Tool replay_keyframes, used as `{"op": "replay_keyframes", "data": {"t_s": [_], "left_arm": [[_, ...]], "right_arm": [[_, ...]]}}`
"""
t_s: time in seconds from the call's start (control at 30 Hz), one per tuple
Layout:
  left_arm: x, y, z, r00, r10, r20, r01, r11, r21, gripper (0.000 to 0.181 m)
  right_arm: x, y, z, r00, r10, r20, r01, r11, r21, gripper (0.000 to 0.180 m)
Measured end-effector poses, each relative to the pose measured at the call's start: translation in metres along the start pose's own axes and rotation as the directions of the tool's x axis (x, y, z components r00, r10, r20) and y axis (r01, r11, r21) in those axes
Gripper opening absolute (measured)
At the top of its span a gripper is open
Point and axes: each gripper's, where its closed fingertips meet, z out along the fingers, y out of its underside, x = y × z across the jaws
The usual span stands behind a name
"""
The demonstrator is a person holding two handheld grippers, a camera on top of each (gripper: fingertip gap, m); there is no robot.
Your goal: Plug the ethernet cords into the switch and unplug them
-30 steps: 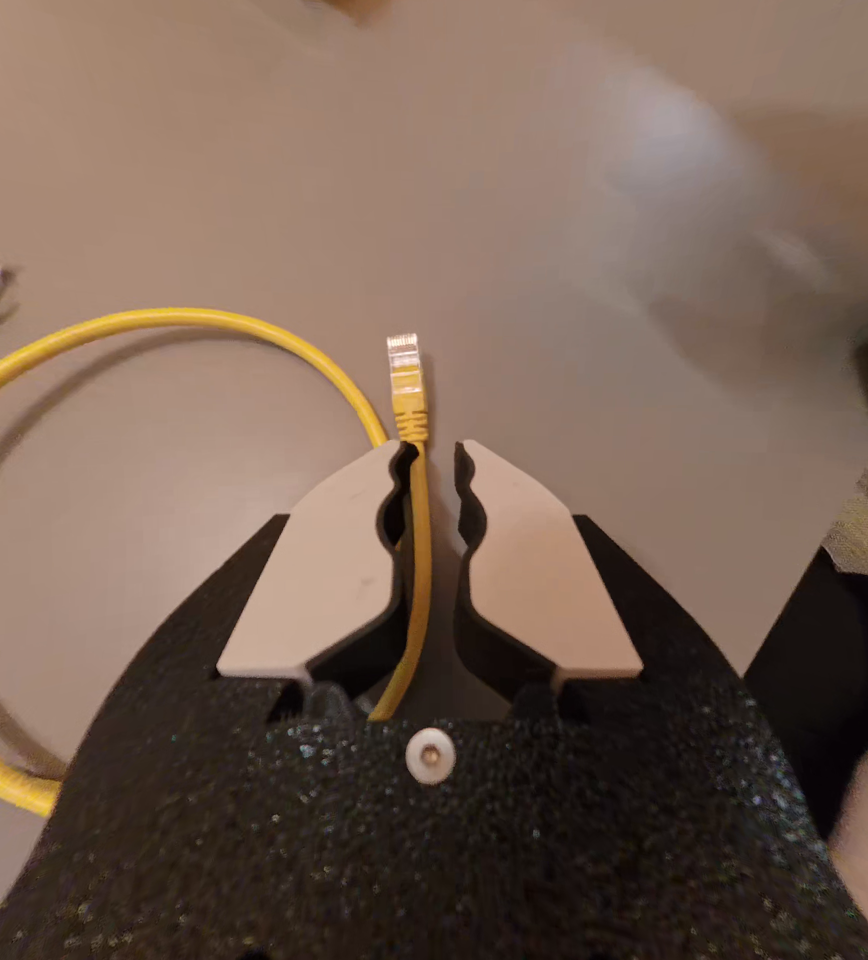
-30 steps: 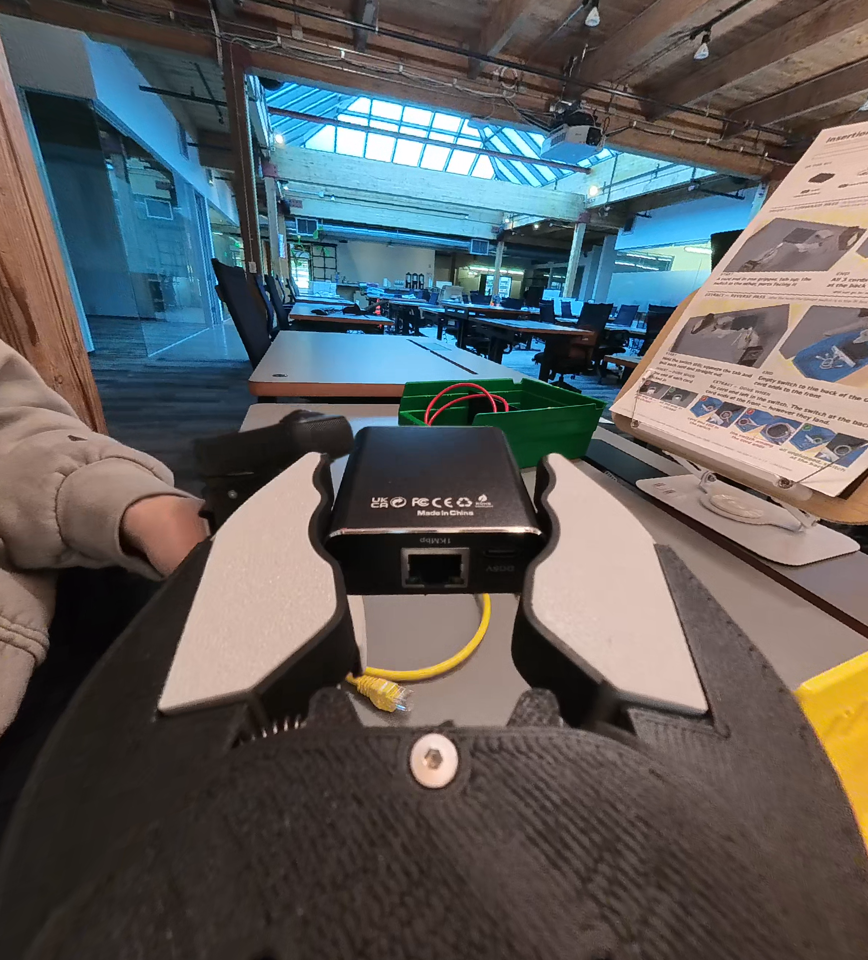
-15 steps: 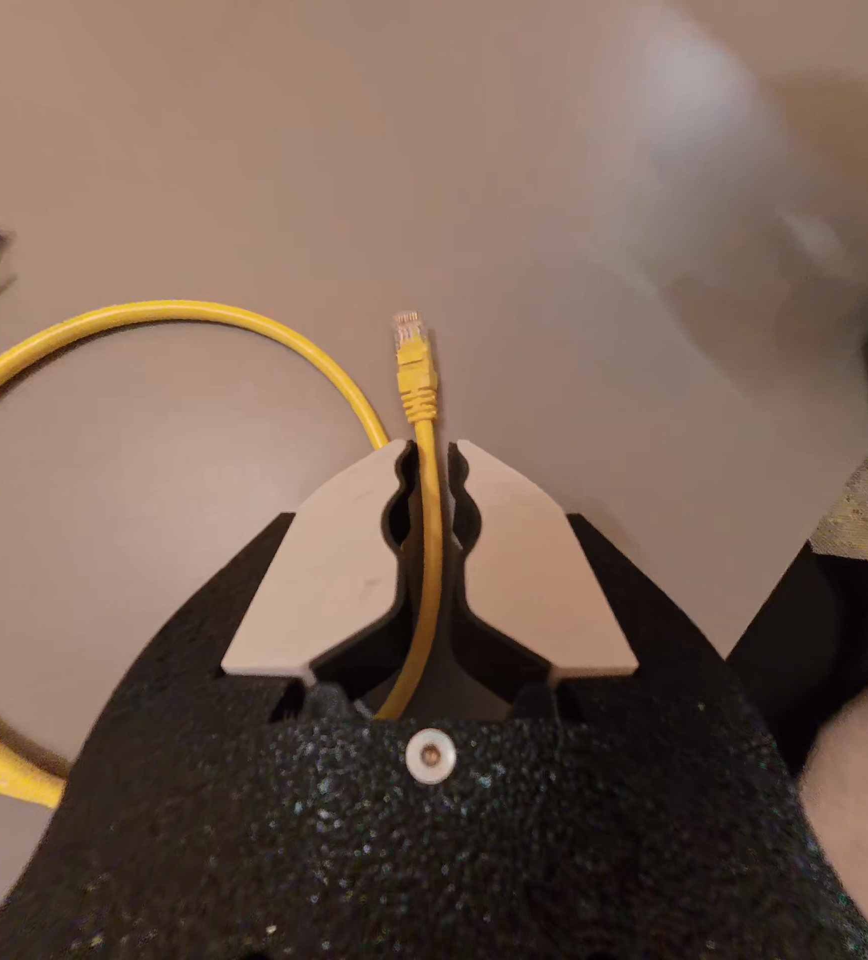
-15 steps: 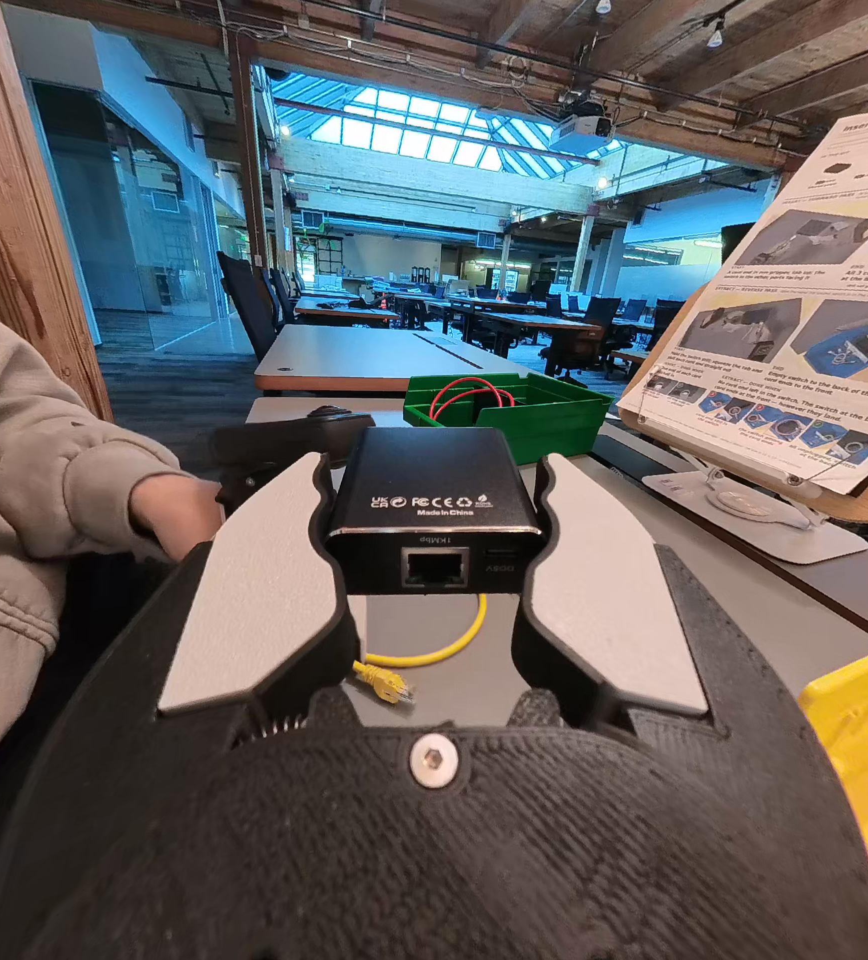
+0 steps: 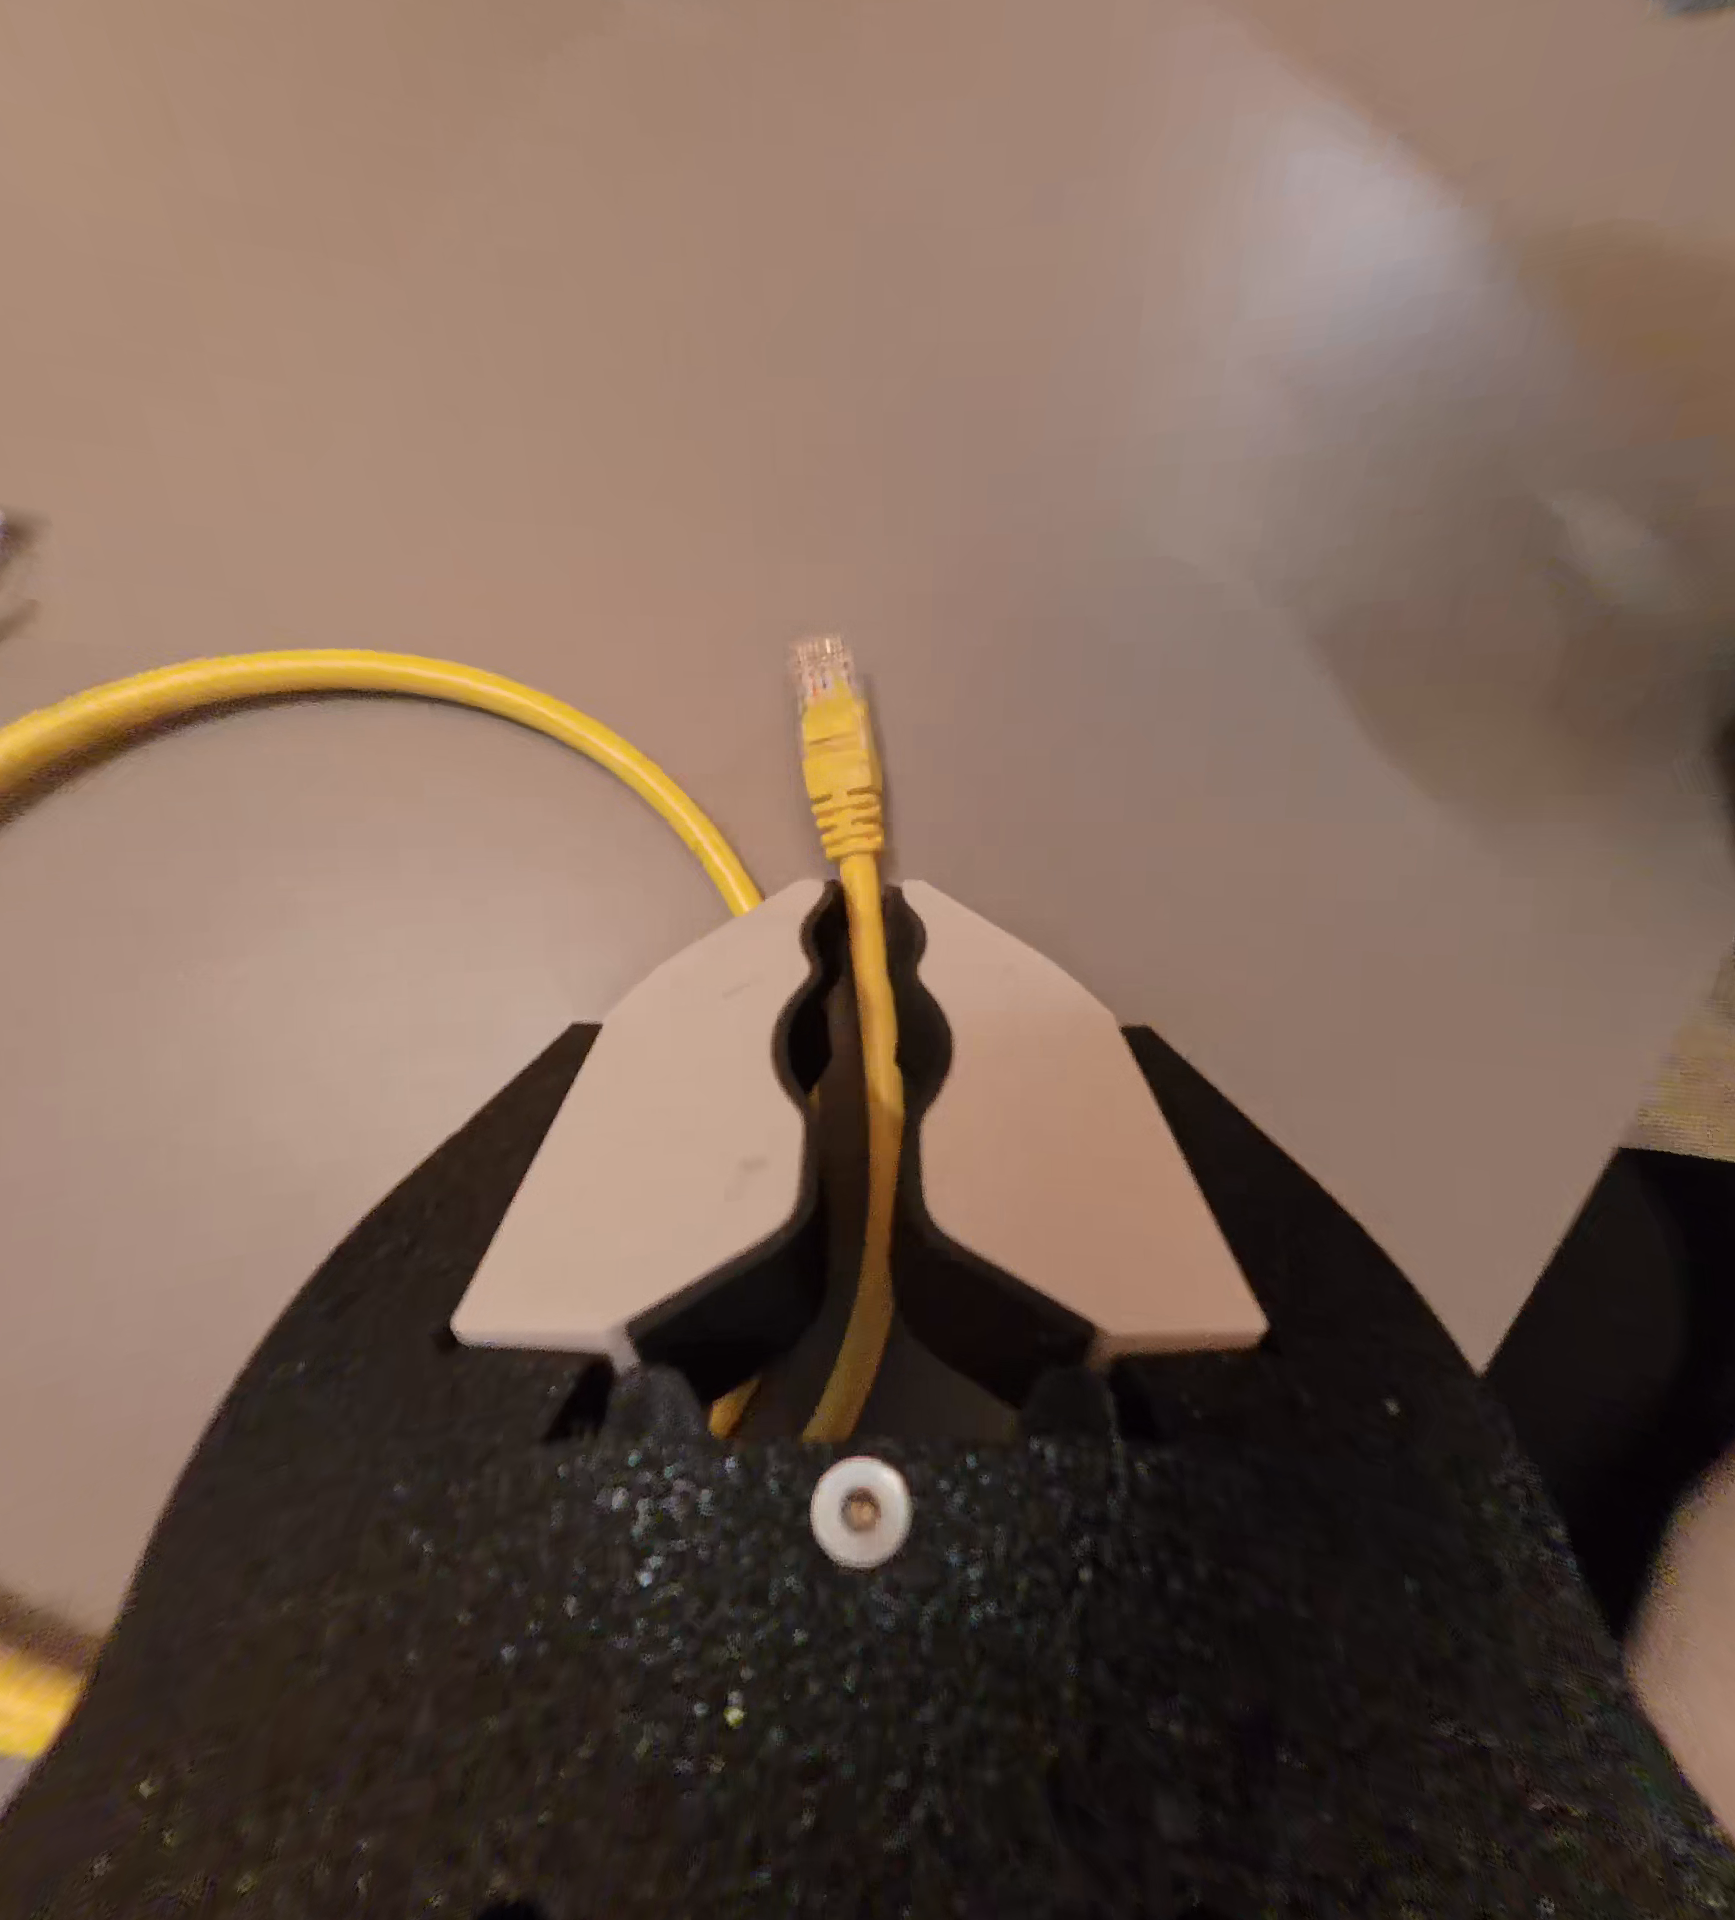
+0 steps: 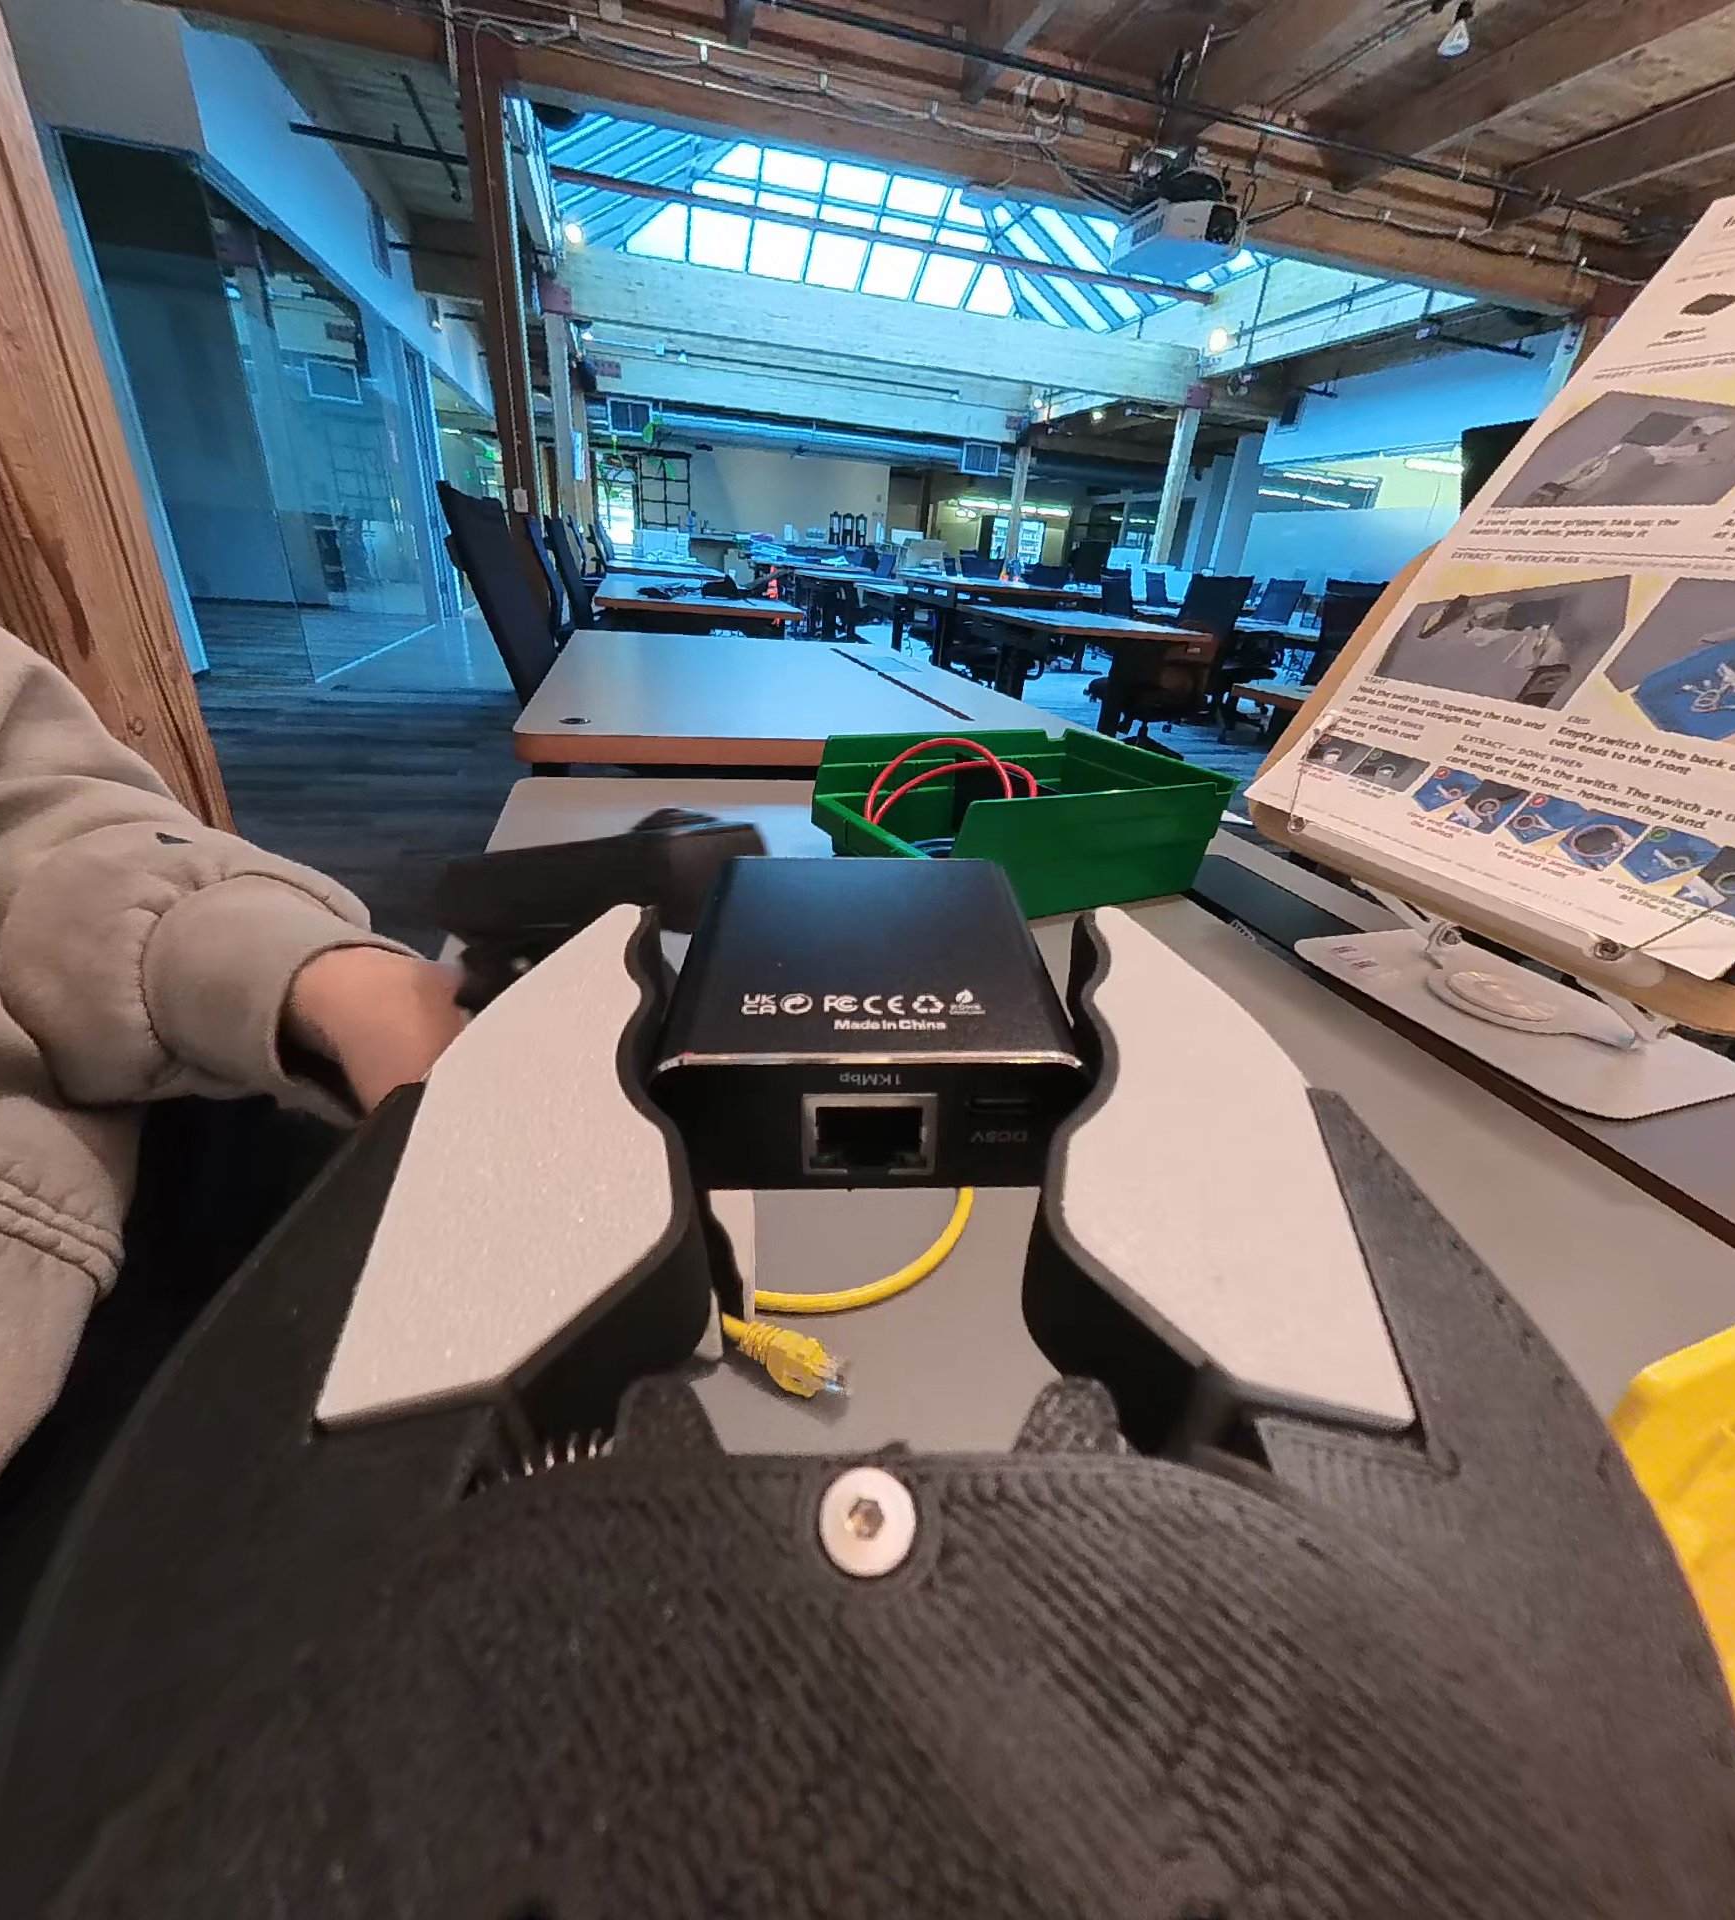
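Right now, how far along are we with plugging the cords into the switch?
Early. Done: both pickups. The right gripper holds the black switch off the table, and the left gripper has its jaws shut on a yellow cord just behind its plug. In hand: bringing the two together. Left: the one port in view is empty; another plug lies loose on the table, so nothing shows plugged yet.

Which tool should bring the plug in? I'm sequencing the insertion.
Left tool: it is shut on the yellow cord, plug pointing forward. Right tool just holds the switch.
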Motion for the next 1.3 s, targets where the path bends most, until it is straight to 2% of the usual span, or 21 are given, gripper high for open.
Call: {"op": "replay_keyframes", "data": {"t_s": [0.07,0.1,0.2,0.3,0.4,0.7,0.83,0.97,1.3], "left_arm": [[0.000,-0.001,0.000,0.999,-0.036,-0.040,0.036,0.999,0.001,0.006],[0.000,-0.001,0.001,1.000,-0.006,-0.030,0.006,1.000,0.004,0.006],[0.011,-0.003,0.002,0.964,0.267,-0.018,-0.265,0.963,0.055,0.005],[0.013,-0.005,-0.003,0.927,0.374,-0.010,-0.371,0.923,0.099,0.005],[0.005,-0.017,-0.024,0.884,0.466,0.027,-0.463,0.870,0.171,0.005],[0.018,-0.063,-0.117,0.830,0.556,-0.050,-0.522,0.805,0.281,0.006],[0.022,-0.071,-0.141,0.783,0.619,-0.066,-0.594,0.775,0.214,0.006],[0.027,-0.074,-0.152,0.718,0.695,-0.027,-0.686,0.714,0.138,0.006],[0.027,-0.071,-0.146,0.723,0.689,-0.055,-0.684,0.725,0.079,0.006]], "right_arm": [[0.000,0.000,0.001,1.000,0.005,0.006,-0.005,1.000,0.003,0.075],[0.000,0.001,0.001,1.000,0.004,0.005,-0.004,1.000,0.001,0.075],[-0.003,0.003,0.003,1.000,-0.003,0.018,0.004,1.000,-0.007,0.075],[-0.007,0.002,0.003,0.999,-0.023,0.036,0.024,1.000,-0.016,0.075],[-0.013,0.004,0.001,0.997,-0.027,0.074,0.029,0.999,-0.032,0.075],[-0.030,0.000,0.012,0.987,-0.028,0.159,0.031,0.999,-0.016,0.075],[-0.041,-0.004,0.019,0.979,-0.039,0.201,0.041,0.999,-0.004,0.075],[-0.048,-0.003,0.026,0.971,-0.034,0.237,0.036,0.999,-0.005,0.075],[-0.059,0.000,0.035,0.958,-0.050,0.282,0.057,0.998,-0.017,0.075]]}}
